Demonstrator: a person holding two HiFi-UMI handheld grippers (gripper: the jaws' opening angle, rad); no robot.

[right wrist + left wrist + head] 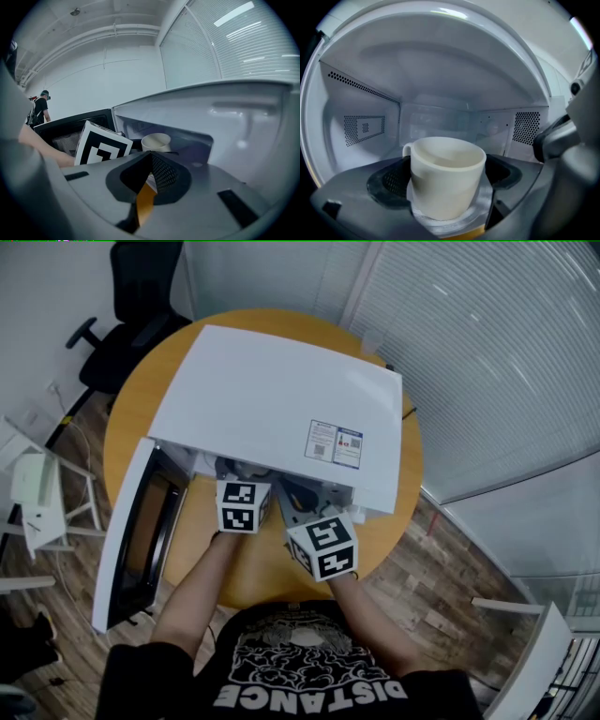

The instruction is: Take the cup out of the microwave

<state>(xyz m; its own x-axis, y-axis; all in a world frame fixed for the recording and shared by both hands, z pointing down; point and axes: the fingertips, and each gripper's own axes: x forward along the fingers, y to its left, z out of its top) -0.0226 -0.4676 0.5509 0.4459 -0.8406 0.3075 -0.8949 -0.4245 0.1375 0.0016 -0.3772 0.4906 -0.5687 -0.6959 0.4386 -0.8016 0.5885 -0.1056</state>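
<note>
- The left gripper [447, 180] reaches into the open microwave [281, 399], its jaws spread as wide as they go.
- The cream cup [446, 164] stands upright between those jaws, low in the centre of the left gripper view. A pad flanks it on each side and neither visibly presses on it.
- The cup's handle [407, 150] points to the back left, and the cup rests on the round glass plate [482, 206] inside the microwave cavity.
- The right gripper [150, 161] sits just outside the cavity, in front of the microwave's right-hand part. Its jaws are clenched tip to tip with nothing between them.
- In the right gripper view, the cup's rim shows beyond the tips, next to the left gripper's marker cube [101, 145].
- In the head view, the white microwave fills the centre of a round orange wooden tabletop [131, 418]. Its door [127, 540] swings open toward the lower left.
- A printed label [335, 443] sits on the microwave's top panel.
- The floor [441, 587] is wood plank.
- A black office chair [131, 334] stands at upper left, and white blinds [487, 362] fill the upper right.
- A person [40, 110] stands far off at the left of the right gripper view.
</note>
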